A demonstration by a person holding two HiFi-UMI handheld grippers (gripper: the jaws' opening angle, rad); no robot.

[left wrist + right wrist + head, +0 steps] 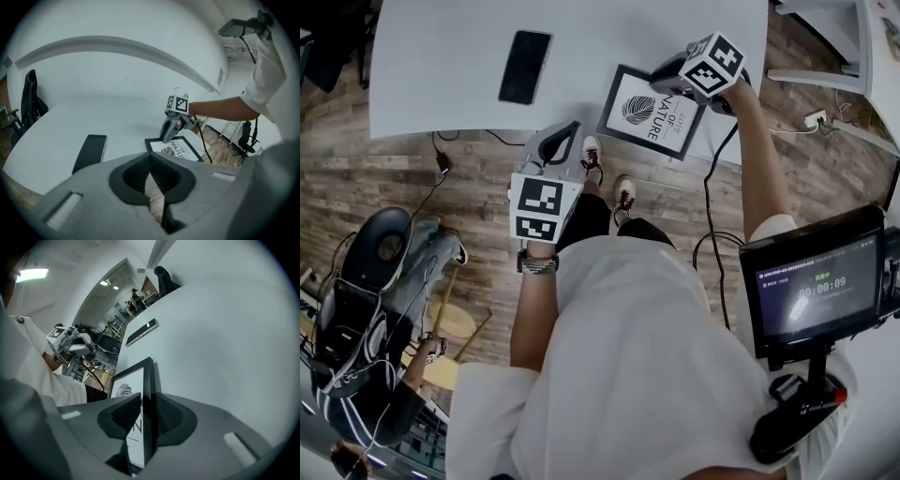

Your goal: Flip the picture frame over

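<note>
A black picture frame (647, 111) (180, 150) with a leaf print and lettering lies face up at the near edge of the white table (609, 37). My right gripper (667, 82) (165, 138) (145, 413) is shut on the frame's (140, 390) right-hand border, one pad on the printed face and the other on the outer side. My left gripper (567, 129) (150, 176) hangs shut and empty over the wooden floor, just off the table's front edge and left of the frame. In the right gripper view the left gripper (75, 345) shows at the far left.
A black phone (525, 66) (89, 152) (140, 332) lies on the table left of the frame. Below the table are my shoes (592, 155), cables and a wooden floor. An office chair (384, 244) stands at lower left and a small monitor (820, 281) at right.
</note>
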